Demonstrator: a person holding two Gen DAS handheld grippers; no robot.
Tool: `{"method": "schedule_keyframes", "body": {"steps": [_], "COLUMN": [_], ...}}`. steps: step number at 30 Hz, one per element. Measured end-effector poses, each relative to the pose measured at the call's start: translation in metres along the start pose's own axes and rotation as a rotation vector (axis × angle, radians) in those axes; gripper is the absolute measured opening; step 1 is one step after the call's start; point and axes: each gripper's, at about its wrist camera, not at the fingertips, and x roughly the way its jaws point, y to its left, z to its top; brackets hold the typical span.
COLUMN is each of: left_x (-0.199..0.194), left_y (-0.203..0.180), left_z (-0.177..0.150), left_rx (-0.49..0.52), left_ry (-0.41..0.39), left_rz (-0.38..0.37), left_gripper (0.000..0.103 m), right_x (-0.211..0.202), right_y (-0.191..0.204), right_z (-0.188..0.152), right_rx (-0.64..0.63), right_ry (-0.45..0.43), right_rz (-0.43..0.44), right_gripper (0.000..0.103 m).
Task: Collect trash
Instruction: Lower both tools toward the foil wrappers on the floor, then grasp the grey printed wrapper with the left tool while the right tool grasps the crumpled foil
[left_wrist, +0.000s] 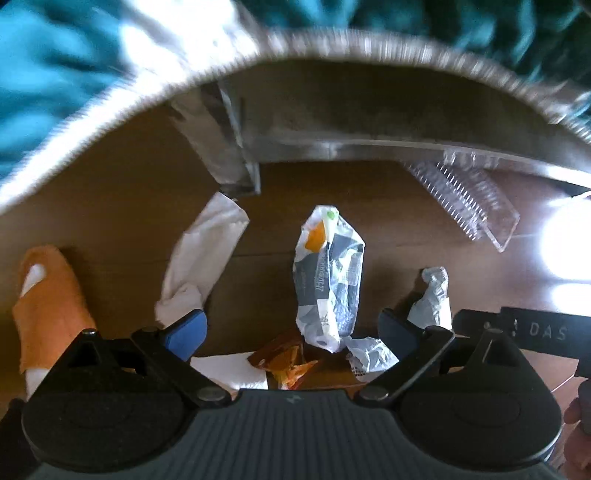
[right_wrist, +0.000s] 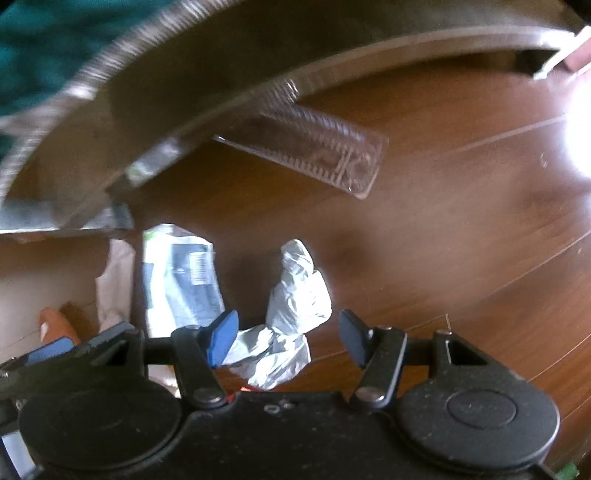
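Note:
Trash lies on a brown wood floor. In the left wrist view a grey-and-white printed wrapper lies between my open fingers. An orange snack wrapper lies under it, a white napkin to its left, an orange cloth-like piece far left, and crumpled white plastic by the right finger. My left gripper is open and empty. In the right wrist view my right gripper is open over the crumpled white plastic. The printed wrapper lies to its left.
A clear ribbed plastic tray lies on the floor ahead; it also shows in the right wrist view. A metal furniture frame and leg stand behind the trash. Teal fabric hangs above. Bright glare is at the right.

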Motion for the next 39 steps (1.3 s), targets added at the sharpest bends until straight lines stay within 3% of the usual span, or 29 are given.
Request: {"method": "schedule_keyframes", "body": {"steps": [10, 12, 14, 15, 18, 20, 23, 31, 39], "left_x": [0.058, 0.063, 0.071, 0.073, 0.078, 0.079, 0.078, 0.044, -0.035], "left_y": [-0.007, -0.007, -0.007, -0.007, -0.006, -0.006, -0.004, -0.008, -0.014], "left_z": [0.009, 0.009, 0.009, 0.009, 0.008, 0.008, 0.008, 0.005, -0.007], "left_rx": [0.016, 0.019, 0.022, 0.024, 0.016, 0.013, 0.002, -0.004, 0.009], "left_ry": [0.072, 0.075, 0.099, 0.107, 0.110, 0.111, 0.110, 0.080, 0.025], "left_rz": [0.000, -0.004, 0.000, -0.001, -0.003, -0.016, -0.036, -0.039, -0.053], "left_gripper": [0.098, 0.089, 0.068, 0.062, 0.058, 0.036, 0.014, 0.011, 0.011], "right_x": [0.051, 0.057, 0.060, 0.061, 0.063, 0.062, 0.058, 0.015, -0.062], "right_y": [-0.013, -0.012, -0.009, -0.008, -0.004, -0.001, 0.004, 0.006, 0.014], "right_z": [0.010, 0.010, 0.009, 0.009, 0.009, 0.009, 0.006, -0.005, -0.026], "right_rx": [0.123, 0.127, 0.116, 0.110, 0.096, 0.078, 0.046, 0.008, -0.015], "right_ry": [0.075, 0.083, 0.077, 0.074, 0.076, 0.067, 0.042, -0.008, -0.076], "right_rz": [0.012, 0.011, 0.002, 0.000, -0.017, -0.023, -0.052, -0.106, -0.101], "right_gripper": [0.060, 0.059, 0.059, 0.058, 0.049, 0.048, 0.045, 0.042, 0.042]}}
